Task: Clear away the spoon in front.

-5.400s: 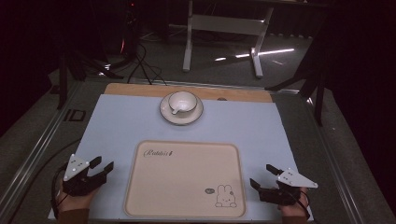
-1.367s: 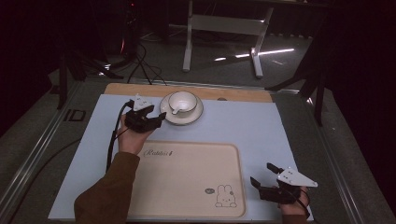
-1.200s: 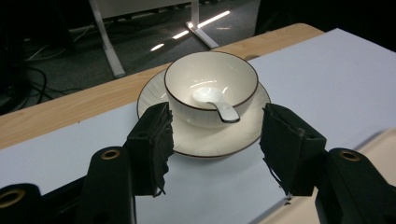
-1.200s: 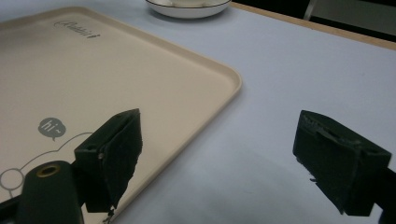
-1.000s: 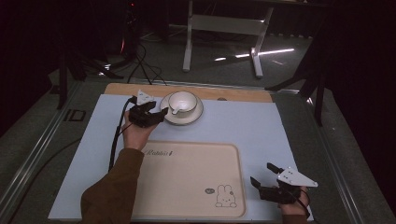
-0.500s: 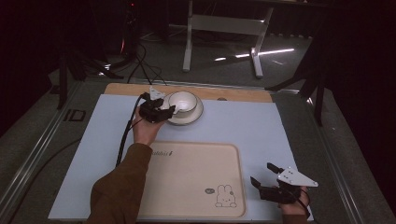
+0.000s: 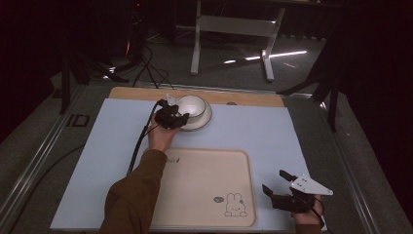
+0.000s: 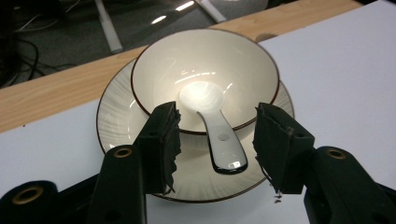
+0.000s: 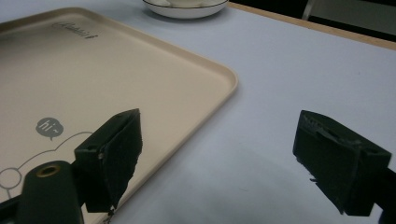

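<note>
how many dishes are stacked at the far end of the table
2: a bowl sitting on a saucer at the table's far edge, ahead of the left gripper. A spoon lies in the bowl, handle over its rim.

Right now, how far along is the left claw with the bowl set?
Done: the left claw has reached the bowl on its plate and is open, jaws either side of the spoon handle. In hand: lining up that grasp; nothing is gripped yet. Left: closing and moving anything; the tray holds nothing. The right claw sits open beside the tray.
</note>
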{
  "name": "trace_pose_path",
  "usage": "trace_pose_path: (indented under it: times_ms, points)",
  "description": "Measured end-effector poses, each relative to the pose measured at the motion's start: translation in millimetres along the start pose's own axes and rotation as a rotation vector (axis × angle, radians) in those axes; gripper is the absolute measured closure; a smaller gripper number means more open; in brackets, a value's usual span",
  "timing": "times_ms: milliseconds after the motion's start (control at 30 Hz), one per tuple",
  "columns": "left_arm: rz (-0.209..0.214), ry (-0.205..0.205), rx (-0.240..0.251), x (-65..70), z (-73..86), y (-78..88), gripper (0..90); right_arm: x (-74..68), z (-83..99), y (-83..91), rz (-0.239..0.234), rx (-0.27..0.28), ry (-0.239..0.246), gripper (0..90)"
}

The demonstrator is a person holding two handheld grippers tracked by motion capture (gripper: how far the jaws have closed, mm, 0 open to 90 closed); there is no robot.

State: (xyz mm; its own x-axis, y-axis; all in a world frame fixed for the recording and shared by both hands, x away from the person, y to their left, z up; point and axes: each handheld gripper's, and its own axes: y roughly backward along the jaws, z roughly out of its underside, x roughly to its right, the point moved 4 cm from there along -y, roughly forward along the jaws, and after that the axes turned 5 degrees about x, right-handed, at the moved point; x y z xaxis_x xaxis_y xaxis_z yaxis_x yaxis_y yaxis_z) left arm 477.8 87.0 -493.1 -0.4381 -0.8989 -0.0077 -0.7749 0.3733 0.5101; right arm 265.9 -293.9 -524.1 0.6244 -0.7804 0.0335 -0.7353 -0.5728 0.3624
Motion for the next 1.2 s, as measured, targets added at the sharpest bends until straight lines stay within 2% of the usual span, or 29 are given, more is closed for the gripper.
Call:
trace_pose_path:
  times_ms: [200, 367, 500, 733, 967, 1200]
  points:
    - [-0.005, 0.032, -0.032, -3.1, 5.6, -8.0, 54.0, 1.0, -0.1, 1.1, 0.004, 0.005, -0.002, 15.3]
    - [-0.005, 0.035, -0.044, -4.2, 7.3, -9.2, 66.7, 1.2, 0.0, 1.0, 0.004, 0.004, -0.002, 15.3]
    - [-0.001, 0.033, -0.048, -3.9, 7.7, -9.3, 72.1, 1.1, 0.0, 0.8, 0.003, 0.004, -0.002, 15.3]
    - [-0.007, 0.02, -0.045, -3.4, 6.5, -7.1, 73.5, 1.1, 0.1, 0.8, 0.003, 0.004, -0.003, 15.3]
    - [-0.026, 0.023, -0.013, -3.4, 0.8, 0.2, 73.9, 0.8, 0.1, 0.5, 0.002, 0.003, -0.001, 15.3]
    - [-0.018, 0.035, 0.008, -3.4, -3.9, 5.8, 74.0, 0.9, 0.0, 0.6, 0.003, 0.005, 0.0, 15.3]
